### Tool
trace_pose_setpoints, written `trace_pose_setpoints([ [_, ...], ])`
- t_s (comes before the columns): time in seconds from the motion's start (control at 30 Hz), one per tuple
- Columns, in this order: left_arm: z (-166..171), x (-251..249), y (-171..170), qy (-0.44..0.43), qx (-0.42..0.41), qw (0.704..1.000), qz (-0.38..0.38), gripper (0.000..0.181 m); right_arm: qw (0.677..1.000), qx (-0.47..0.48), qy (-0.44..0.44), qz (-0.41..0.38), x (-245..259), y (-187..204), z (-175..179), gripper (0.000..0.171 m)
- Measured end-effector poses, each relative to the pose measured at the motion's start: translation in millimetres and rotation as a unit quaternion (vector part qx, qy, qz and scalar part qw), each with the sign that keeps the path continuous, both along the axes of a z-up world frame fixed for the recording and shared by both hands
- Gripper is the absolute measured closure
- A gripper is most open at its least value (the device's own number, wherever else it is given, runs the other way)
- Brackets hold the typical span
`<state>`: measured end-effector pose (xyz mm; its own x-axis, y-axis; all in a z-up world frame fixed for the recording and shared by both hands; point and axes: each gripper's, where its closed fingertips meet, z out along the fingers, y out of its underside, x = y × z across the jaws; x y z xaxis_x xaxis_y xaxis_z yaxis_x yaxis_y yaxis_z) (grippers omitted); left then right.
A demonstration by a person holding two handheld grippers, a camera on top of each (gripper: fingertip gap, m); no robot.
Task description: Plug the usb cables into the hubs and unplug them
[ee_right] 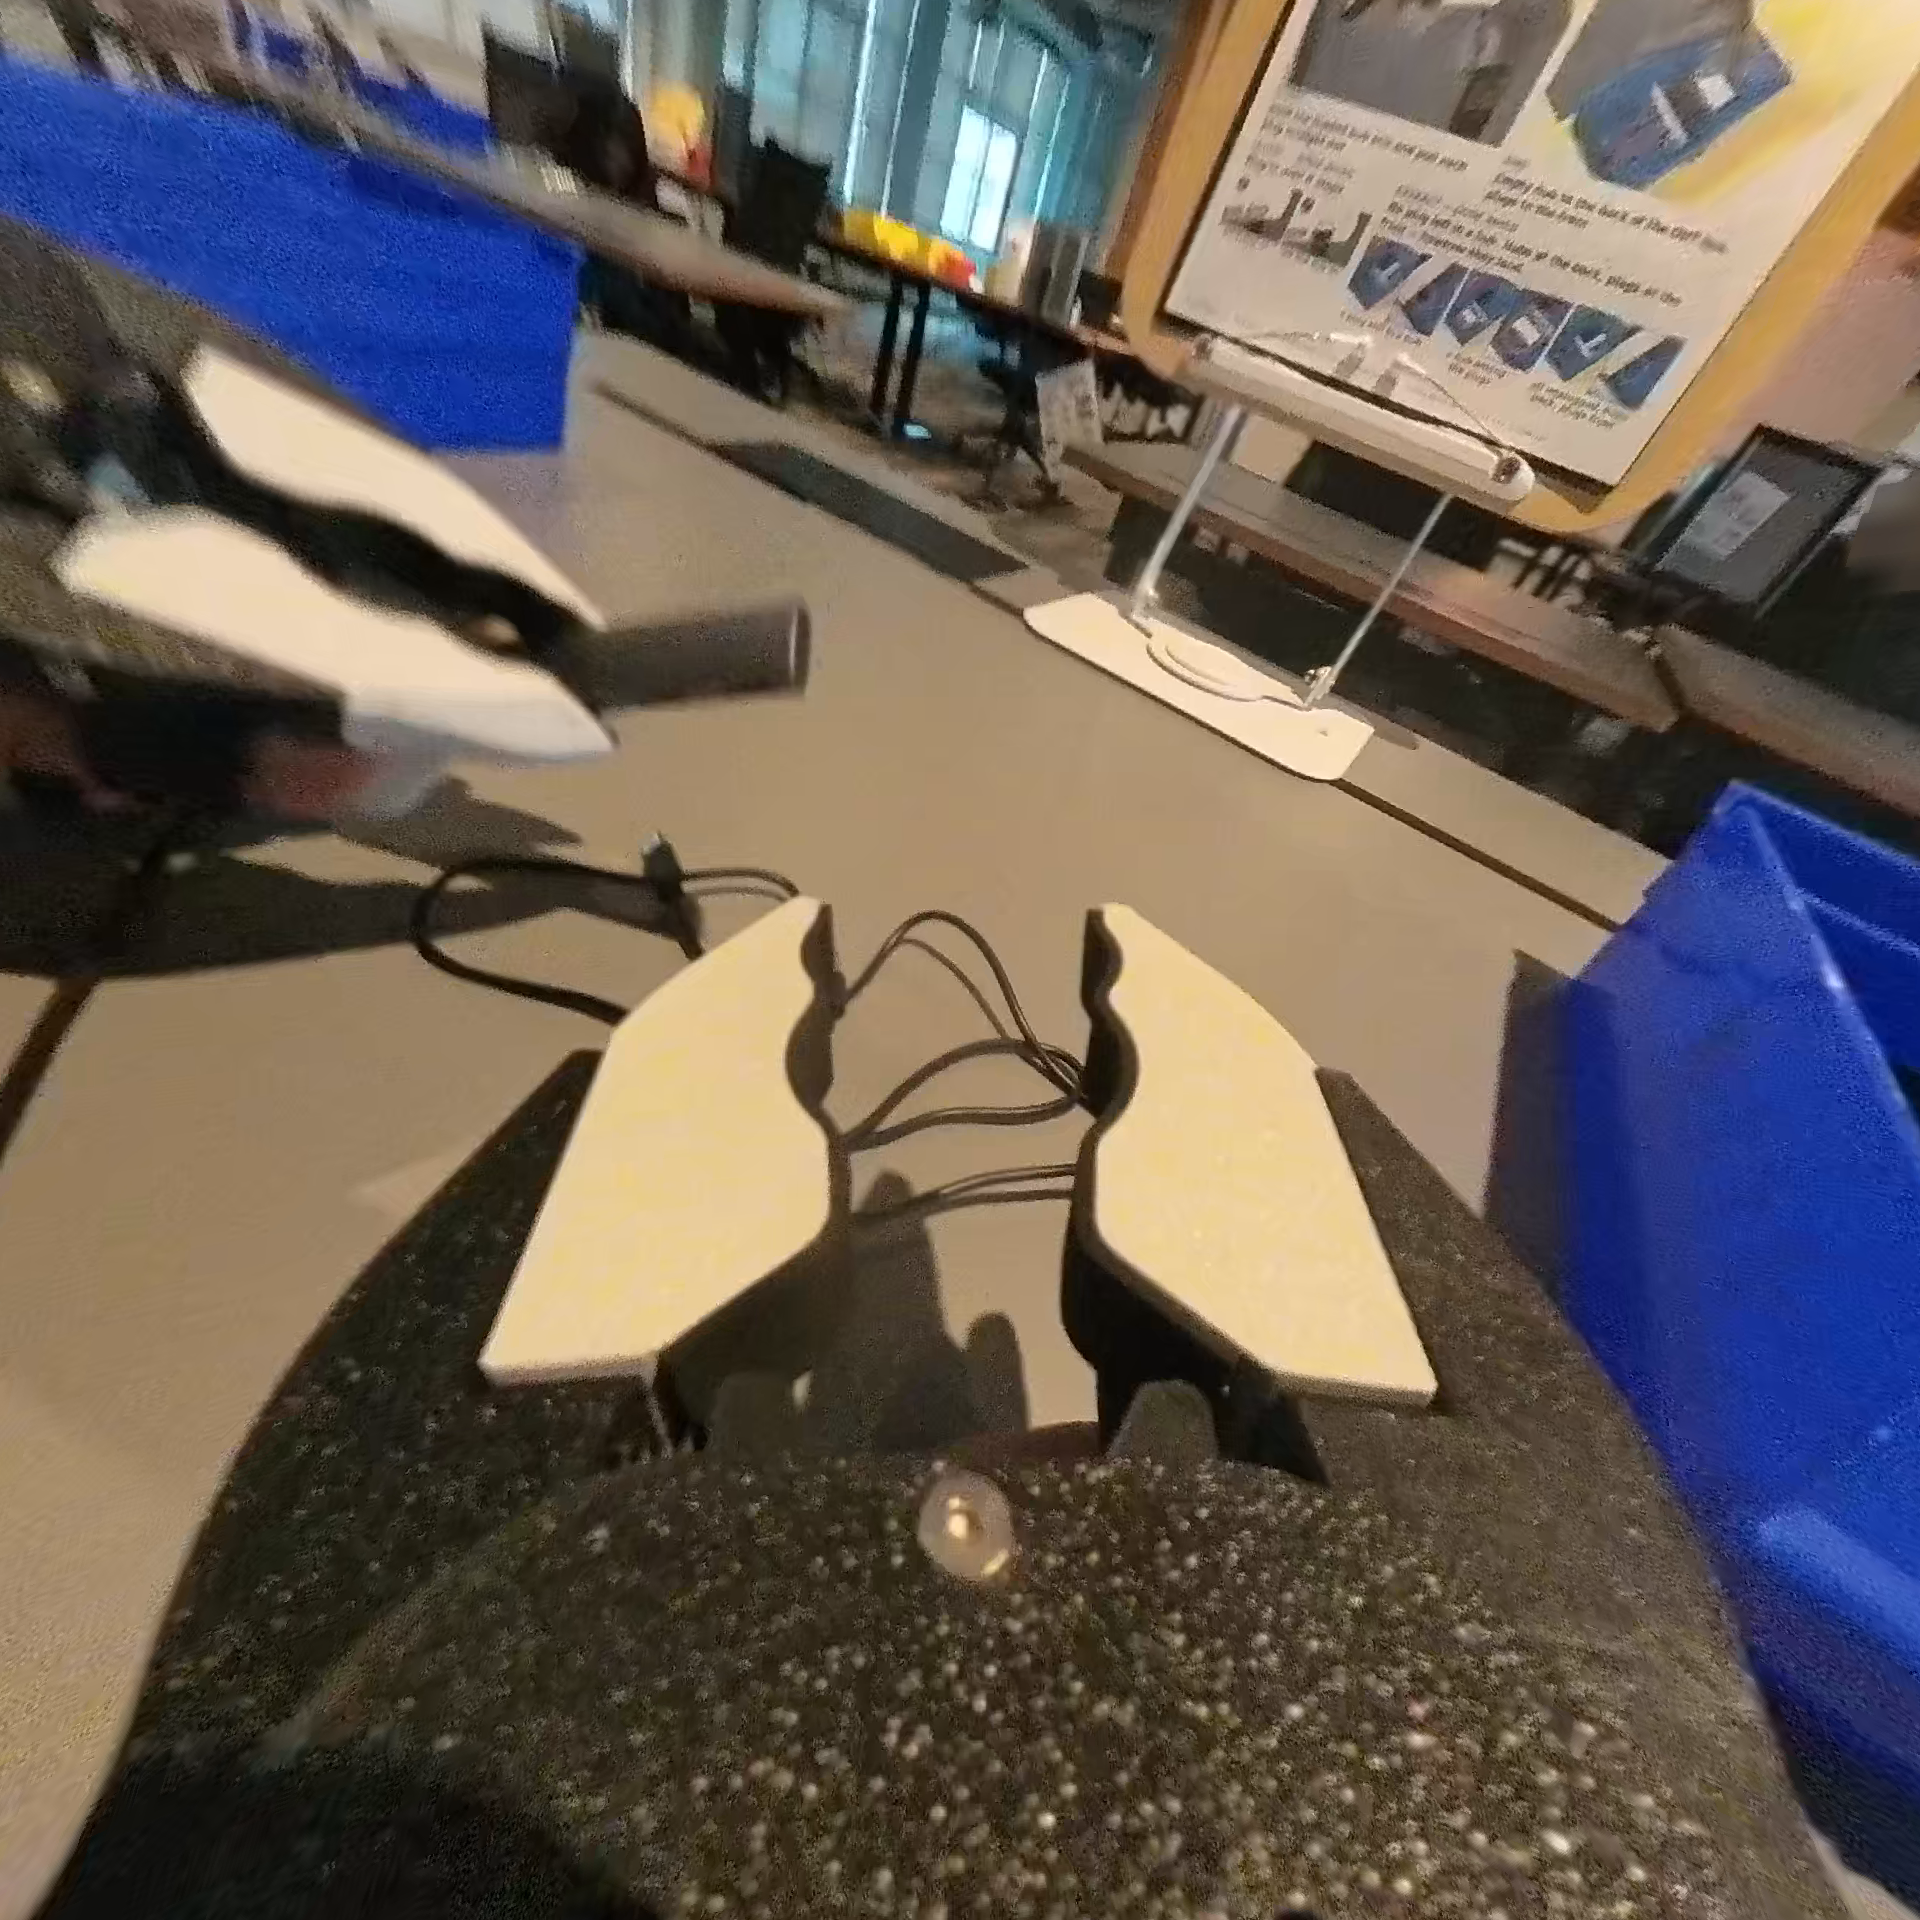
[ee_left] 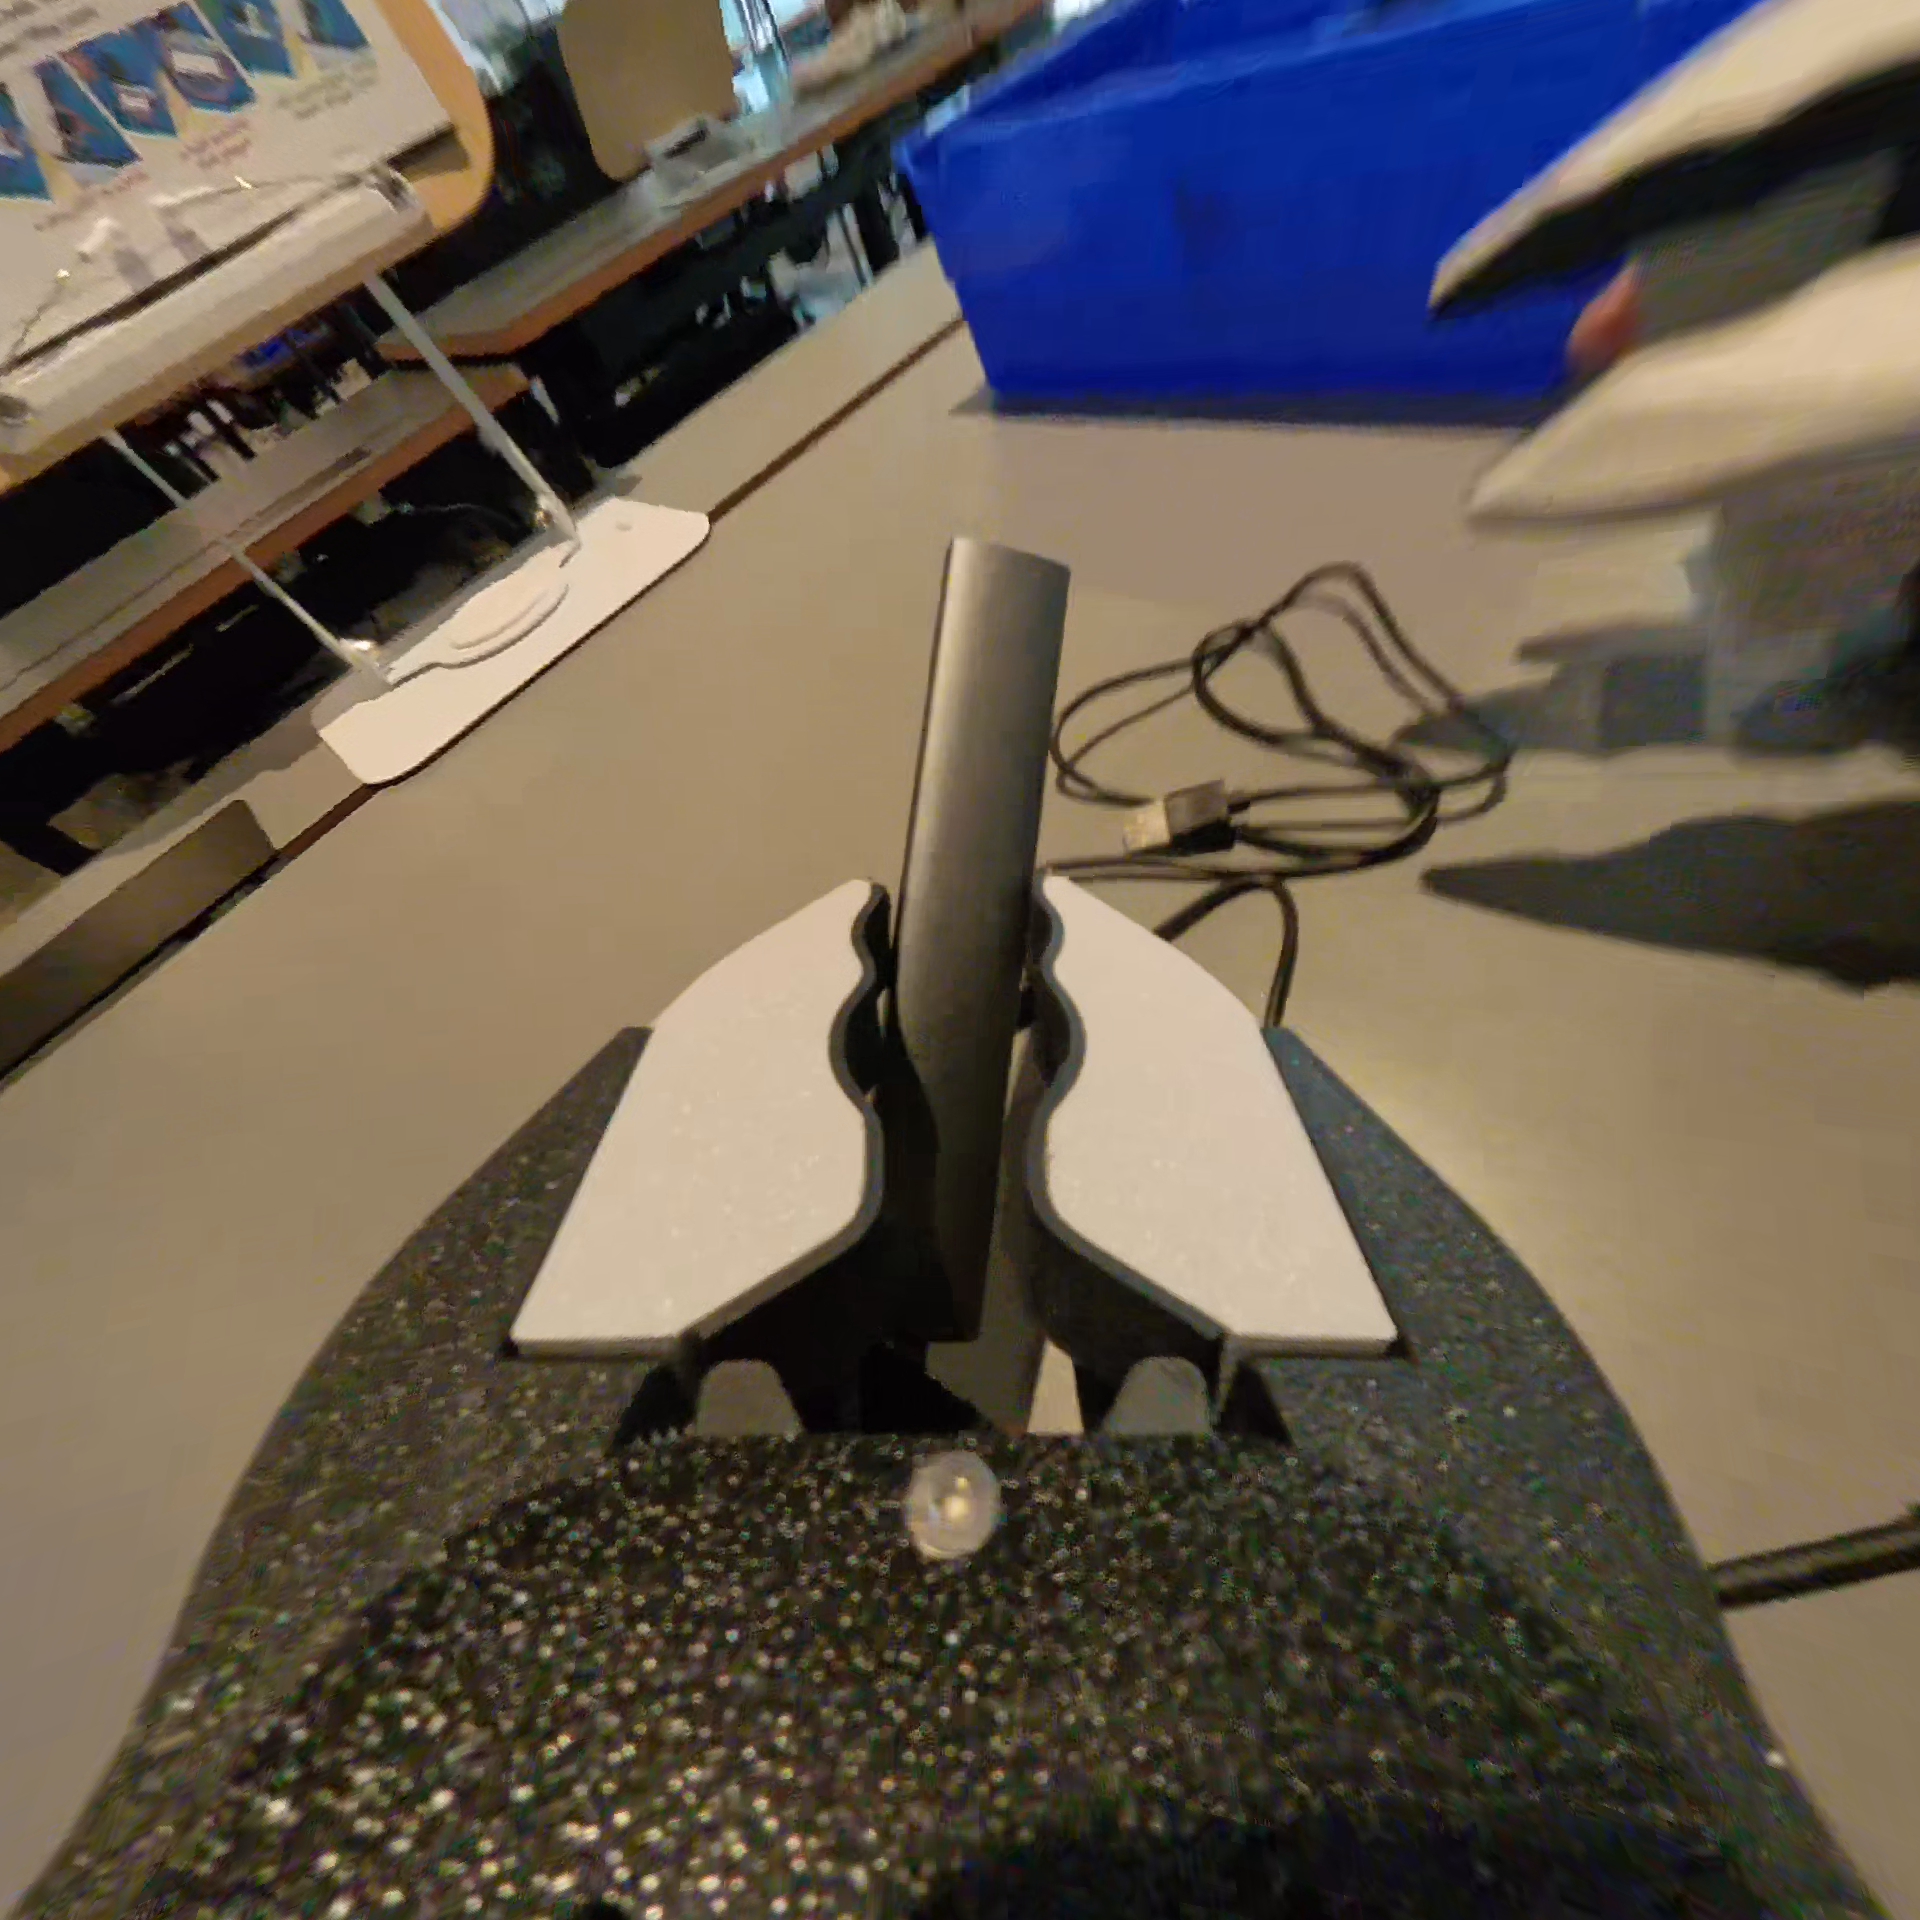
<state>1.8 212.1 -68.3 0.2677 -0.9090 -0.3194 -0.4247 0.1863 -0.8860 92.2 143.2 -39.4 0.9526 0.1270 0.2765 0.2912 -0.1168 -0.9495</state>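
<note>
My left gripper (ee_left: 961,914) is shut on a long black USB hub (ee_left: 982,790) and holds it above the grey table, end pointing forward. A thin black USB cable (ee_left: 1351,727) lies coiled on the table ahead to the right, its plug (ee_left: 1179,816) loose. My right gripper (ee_right: 956,920) is open and empty, low over the cable's thin strands (ee_right: 966,1060), which show between its fingers. The right wrist view shows the left gripper (ee_right: 603,681) at left with the hub (ee_right: 707,655) sticking out, and a cable plug (ee_right: 665,878) below it. The right gripper (ee_left: 1455,400) appears blurred in the left wrist view.
A blue bin (ee_left: 1195,187) stands at the back of the table, another blue bin (ee_right: 1714,1143) close on the right. An instruction board (ee_right: 1507,208) sits on a white stand (ee_right: 1216,675) near the table edge. Other tables stand behind.
</note>
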Motion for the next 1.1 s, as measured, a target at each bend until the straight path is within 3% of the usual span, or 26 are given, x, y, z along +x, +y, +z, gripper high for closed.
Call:
trace_pose_setpoints([
  [0.13, -21, 3, -5, 0.085, 0.075, 0.994, -0.009, 0.158, 0.995, 0.019, 0.09, 0.036, 4, -5, 11, 0.124],
  [0.27, -16, 12, -24, 0.071, 0.097, 0.991, -0.064, 0.158, 0.974, -0.013, 0.199, 0.104, -10, -3, 10, 0.124],
  [0.37, 6, 15, -40, 0.013, 0.126, 0.987, -0.103, 0.158, 0.949, -0.054, 0.267, 0.161, -28, -3, 6, 0.123],
  [0.47, 19, 14, -50, -0.028, 0.128, 0.984, -0.124, 0.158, 0.937, -0.073, 0.282, 0.195, -42, -5, 5, 0.122],
  [0.67, 14, 19, -66, -0.018, 0.135, 0.976, -0.169, 0.158, 0.93, -0.08, 0.29, 0.211, -59, -4, 5, 0.122],
  [0.83, 9, 21, -73, -0.015, 0.122, 0.974, -0.19, 0.158, 0.922, -0.08, 0.295, 0.237, -65, -7, 7, 0.156],
  [0.9, 11, 21, -71, -0.019, 0.129, 0.974, -0.183, 0.157, 0.923, -0.077, 0.294, 0.237, -65, -8, 8, 0.157],
  [1.0, 27, 17, -68, -0.069, 0.115, 0.976, -0.173, 0.154, 0.925, -0.055, 0.3, 0.225, -59, -8, 12, 0.161],
  [1.1, 66, 0, -55, -0.191, 0.063, 0.969, -0.146, 0.157, 0.922, -0.028, 0.321, 0.214, -49, -9, 20, 0.161],
])
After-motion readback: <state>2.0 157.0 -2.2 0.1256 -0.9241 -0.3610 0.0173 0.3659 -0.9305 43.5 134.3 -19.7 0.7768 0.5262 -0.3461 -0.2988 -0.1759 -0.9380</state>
